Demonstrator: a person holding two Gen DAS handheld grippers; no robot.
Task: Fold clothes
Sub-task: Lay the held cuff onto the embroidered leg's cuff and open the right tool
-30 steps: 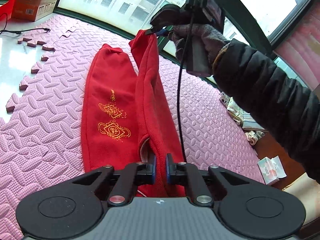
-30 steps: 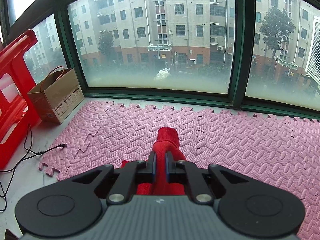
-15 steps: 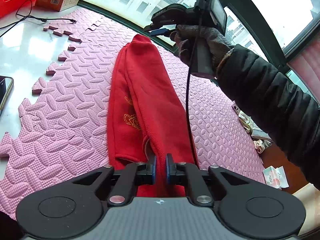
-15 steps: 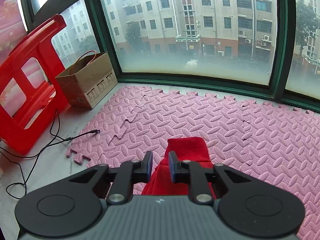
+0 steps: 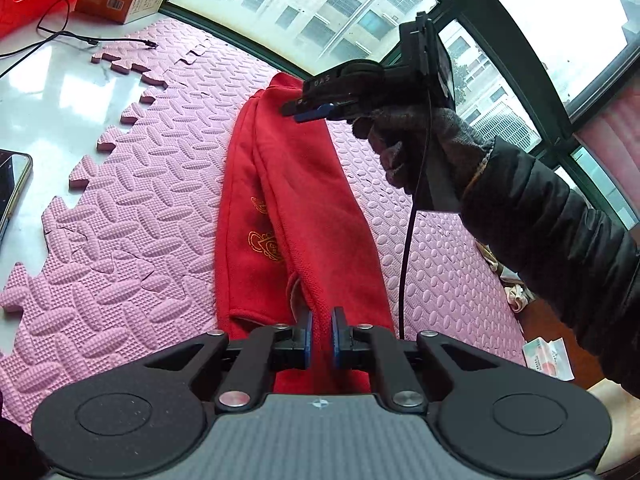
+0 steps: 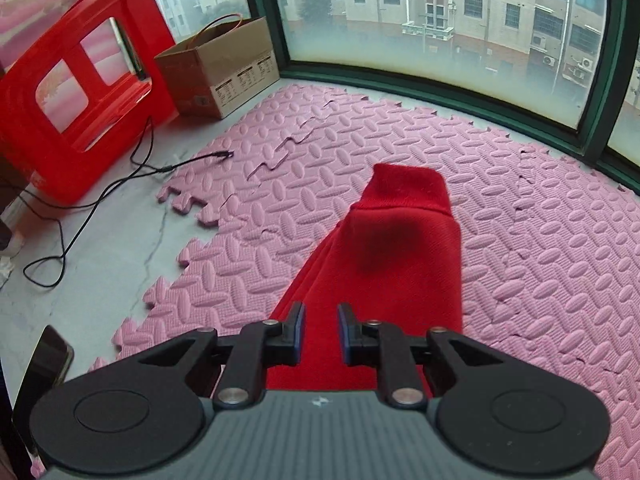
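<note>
A red garment [image 5: 288, 216] with gold embroidery lies lengthwise on the pink foam mat [image 5: 120, 216], one half folded over the other. My left gripper [image 5: 320, 338] is shut on its near edge. My right gripper [image 5: 308, 110] hovers open just above the garment's far end, holding nothing. In the right wrist view the right gripper [image 6: 321, 334] is open above the flat red garment [image 6: 396, 248], whose cuffed end lies on the mat [image 6: 540, 280].
A phone [image 5: 10, 184] lies on the white floor at the left, beside a black cable [image 5: 60, 38]. A cardboard box [image 6: 220, 68] and a red plastic stool [image 6: 68, 92] stand by the window. Small items [image 5: 548, 358] lie past the mat's right edge.
My right gripper opened and let go of the garment's far end, which now lies flat on the mat. The lifted half was laid over the other half. My left gripper stays shut.
</note>
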